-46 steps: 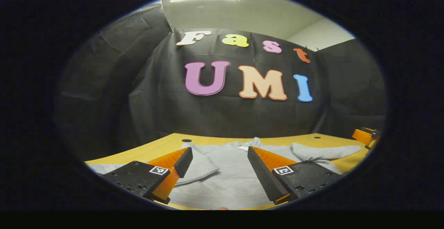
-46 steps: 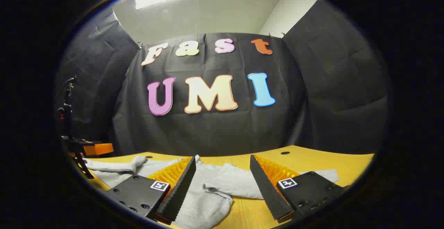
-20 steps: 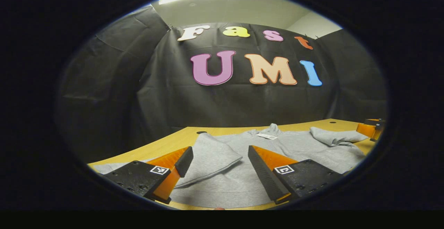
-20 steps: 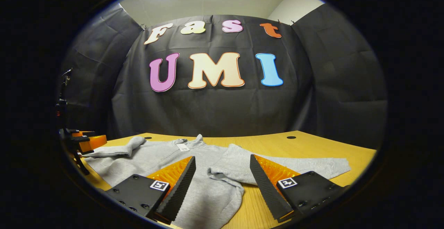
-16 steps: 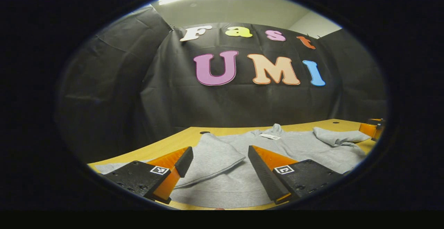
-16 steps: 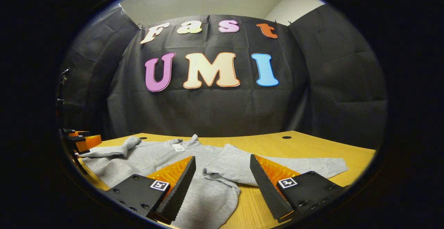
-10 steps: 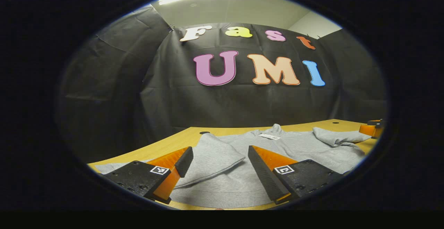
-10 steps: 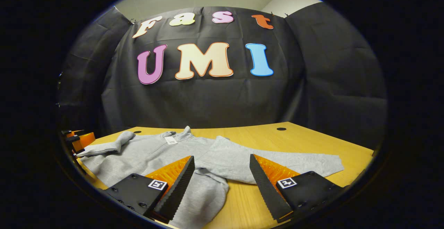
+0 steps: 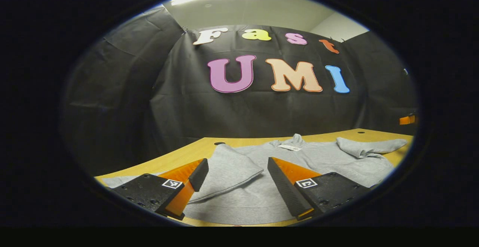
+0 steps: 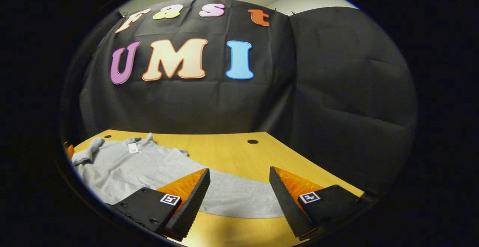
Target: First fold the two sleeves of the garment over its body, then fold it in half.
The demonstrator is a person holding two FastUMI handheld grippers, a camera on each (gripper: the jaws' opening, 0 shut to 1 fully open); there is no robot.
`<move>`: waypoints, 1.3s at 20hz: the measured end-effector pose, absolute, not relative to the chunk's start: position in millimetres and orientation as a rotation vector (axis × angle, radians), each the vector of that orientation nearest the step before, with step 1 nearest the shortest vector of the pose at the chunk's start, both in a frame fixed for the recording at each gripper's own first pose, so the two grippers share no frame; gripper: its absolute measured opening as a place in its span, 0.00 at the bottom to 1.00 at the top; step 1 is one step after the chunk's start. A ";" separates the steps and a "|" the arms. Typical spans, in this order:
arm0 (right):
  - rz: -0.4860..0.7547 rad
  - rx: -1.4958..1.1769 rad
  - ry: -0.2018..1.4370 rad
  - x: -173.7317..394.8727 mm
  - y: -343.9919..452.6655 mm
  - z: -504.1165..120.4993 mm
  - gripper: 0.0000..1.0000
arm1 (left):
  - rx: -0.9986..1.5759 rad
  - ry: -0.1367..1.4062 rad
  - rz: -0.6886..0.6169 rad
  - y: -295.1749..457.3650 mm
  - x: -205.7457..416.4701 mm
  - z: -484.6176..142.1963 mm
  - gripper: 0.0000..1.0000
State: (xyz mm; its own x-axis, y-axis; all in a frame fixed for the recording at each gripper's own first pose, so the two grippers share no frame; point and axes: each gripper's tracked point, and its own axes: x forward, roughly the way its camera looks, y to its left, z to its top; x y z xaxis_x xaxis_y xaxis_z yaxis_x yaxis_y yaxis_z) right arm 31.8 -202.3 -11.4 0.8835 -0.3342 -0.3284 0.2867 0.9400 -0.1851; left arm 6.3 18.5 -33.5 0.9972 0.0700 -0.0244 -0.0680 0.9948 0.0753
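A grey sweatshirt (image 9: 322, 161) lies flat on the yellow table (image 9: 187, 153), collar and white tag (image 9: 290, 147) toward the wall. My left gripper (image 9: 235, 173) hovers open over its near hem, with one sleeve (image 9: 228, 168) folded over the body between its fingers. The other sleeve (image 9: 370, 148) is bunched at the far right. In the right gripper view the sweatshirt's body (image 10: 123, 168) lies to the left and a sleeve (image 10: 239, 198) stretches flat across the table. My right gripper (image 10: 239, 182) hangs open above that sleeve, holding nothing.
The table (image 10: 232, 153) has small round holes (image 10: 252, 141) near the back and ends against the black cloth wall. An orange part of the other gripper (image 9: 407, 119) shows at the far right edge, raised above the table. Bare wood lies right of the sleeve.
My right gripper has swung to the right and risen, so the sweatshirt now sits at its left. The sleeve under it now lies stretched flat. My left gripper has barely moved.
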 end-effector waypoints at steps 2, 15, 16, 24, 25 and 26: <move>-0.348 -0.119 0.430 29.2 -224.6 -25.2 0.99 | 0.074 0.027 0.065 17.3 7.0 -33.8 0.93; -0.470 0.036 0.790 5.2 -306.0 -123.8 0.99 | 0.075 0.027 0.057 16.9 6.9 -34.0 0.93; -0.478 0.035 0.808 3.9 -306.7 -126.9 0.98 | 0.075 0.027 0.057 17.0 6.8 -34.8 0.93; -0.450 0.012 0.838 4.5 -305.2 -133.0 0.99 | 0.073 0.029 0.058 16.7 7.4 -35.3 0.94; -0.443 0.017 0.834 5.4 -303.7 -132.3 0.95 | 0.073 0.028 0.058 16.4 6.9 -34.7 0.94; -0.438 0.022 0.836 6.2 -301.3 -133.1 0.98 | 0.073 0.028 0.058 16.6 7.0 -35.4 0.94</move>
